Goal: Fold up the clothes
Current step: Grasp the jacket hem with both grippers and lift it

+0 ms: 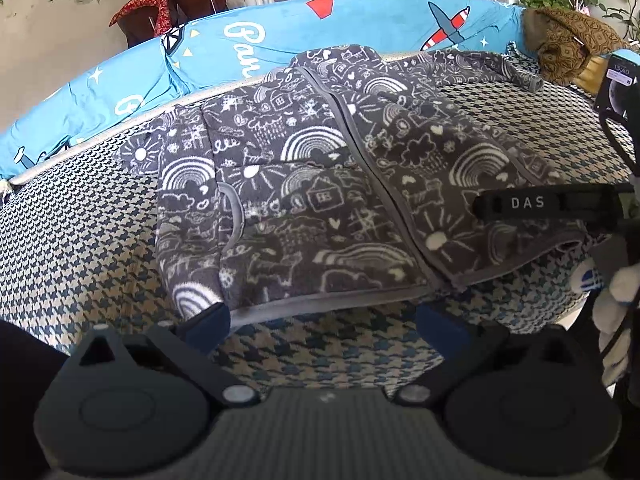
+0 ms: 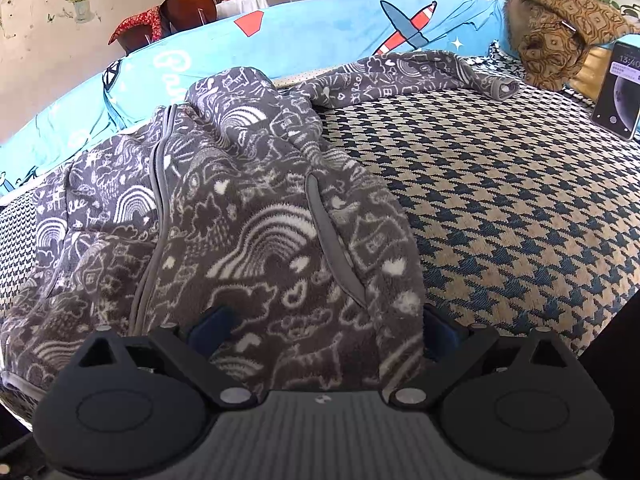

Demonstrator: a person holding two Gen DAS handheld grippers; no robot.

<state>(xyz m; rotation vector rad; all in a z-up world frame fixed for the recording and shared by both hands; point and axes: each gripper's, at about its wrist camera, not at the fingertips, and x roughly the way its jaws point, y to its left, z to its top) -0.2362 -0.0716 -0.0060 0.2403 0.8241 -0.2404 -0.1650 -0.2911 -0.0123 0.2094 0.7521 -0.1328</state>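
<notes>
A grey fleece jacket [image 1: 304, 184] with white doodle prints lies spread on the houndstooth cover [image 1: 80, 248], zip up and collar at the far side. One sleeve [image 2: 420, 72] stretches out to the far right. My left gripper [image 1: 324, 322] is open just short of the jacket's near hem, its left fingertip [image 1: 212, 318] at the hem's left corner. My right gripper [image 2: 326, 326] is open too, with the jacket's right-hand side [image 2: 304, 272] lying between its wide-spread fingers. In the left wrist view, one of its black fingers [image 1: 528, 203], marked DAS, reaches over the jacket's right hem corner.
A blue blanket [image 1: 280, 36] with aeroplane prints runs along the back edge. A brown patterned cushion [image 2: 560, 28] sits far right, with a phone [image 2: 616, 88] propped beside it. Bare houndstooth cover [image 2: 520, 208] lies right of the jacket. A white-gloved hand [image 1: 616, 284] shows at the right.
</notes>
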